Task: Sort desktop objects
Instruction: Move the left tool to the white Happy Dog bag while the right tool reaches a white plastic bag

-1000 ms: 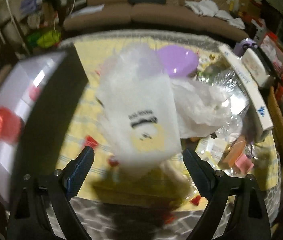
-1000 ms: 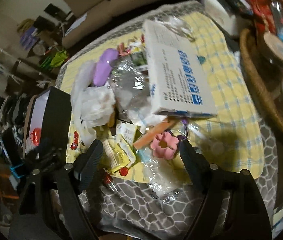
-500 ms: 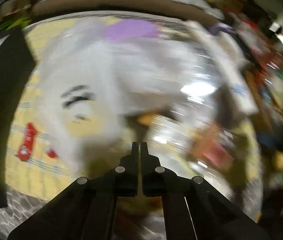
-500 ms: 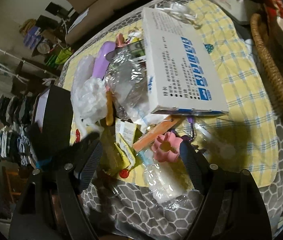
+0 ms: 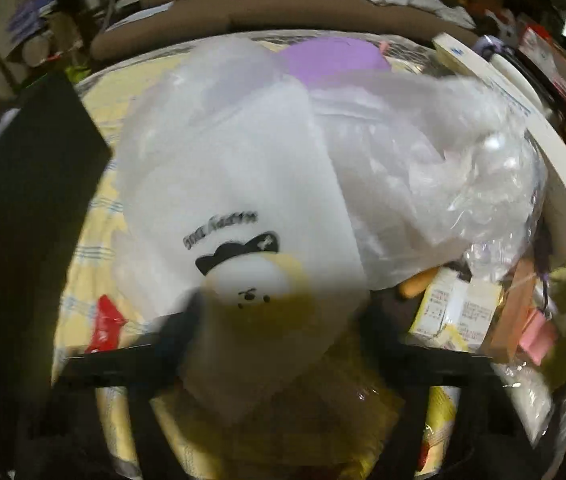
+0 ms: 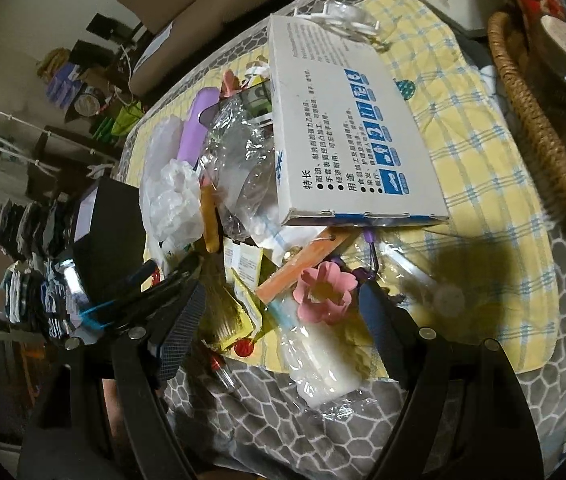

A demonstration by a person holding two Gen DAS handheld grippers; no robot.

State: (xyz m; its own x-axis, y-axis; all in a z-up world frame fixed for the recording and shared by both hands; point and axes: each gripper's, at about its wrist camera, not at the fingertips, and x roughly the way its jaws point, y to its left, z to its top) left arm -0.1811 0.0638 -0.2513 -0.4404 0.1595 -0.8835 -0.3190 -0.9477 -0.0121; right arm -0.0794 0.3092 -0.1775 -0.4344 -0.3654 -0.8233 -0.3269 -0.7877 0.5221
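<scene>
A white plastic bag [image 5: 243, 184] with a cartoon face printed on it fills the left wrist view. Its lower end lies between the fingers of my left gripper [image 5: 279, 332], whose jaws are opening; the blurred pads stand at the bag's edges without visibly pressing it. My right gripper [image 6: 283, 320] hangs open just above a pink flower-shaped piece [image 6: 325, 292] and a white roll in clear wrap [image 6: 323, 360], with both lying between its fingers and neither touched. An orange strip [image 6: 303, 260] lies beside the flower.
A white box with blue print [image 6: 347, 128] rests on crumpled clear plastic [image 6: 243, 160] and a purple object [image 6: 195, 128]. A black box [image 6: 111, 232] stands at the left, a wicker basket [image 6: 535, 120] at the right. Yellow packets [image 6: 239, 312] and red wrappers [image 5: 105, 324] litter the checked cloth [image 6: 483, 160].
The left gripper closed on nothing while swinging right, then came back over the bag, lower, with its jaws parting. The right gripper sank slightly toward the pink flower.
</scene>
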